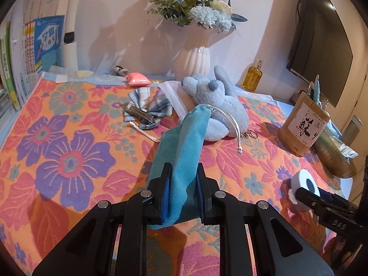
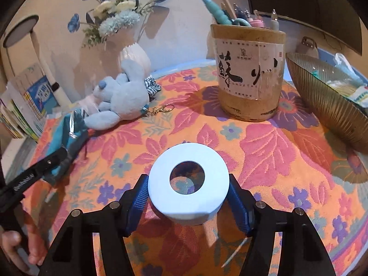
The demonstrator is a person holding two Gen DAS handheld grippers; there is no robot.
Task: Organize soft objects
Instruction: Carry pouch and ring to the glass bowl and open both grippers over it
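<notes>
My left gripper (image 1: 181, 172) is shut on the lower part of a teal velvet drawstring pouch (image 1: 184, 142), whose mouth and white cord point toward a light-blue plush bunny (image 1: 218, 105) lying on the floral cloth. In the right wrist view the pouch (image 2: 59, 126) and the left gripper (image 2: 57, 161) show at the left edge, beside the bunny (image 2: 124, 96). My right gripper (image 2: 188, 184) is shut on a pale-blue ring-shaped roll (image 2: 188, 204), both blue pads pressing on its sides. The left wrist view shows that roll (image 1: 301, 179) at the right.
A plaid bow (image 1: 147, 108) and a pink sachet (image 1: 138, 79) lie behind the pouch. A bamboo pen holder (image 2: 248, 73), a ribbed gold bowl (image 2: 326, 101), a white vase (image 1: 193, 59), an amber bottle (image 1: 253, 76), a monitor (image 1: 322, 46) and books (image 1: 13, 69) ring the table.
</notes>
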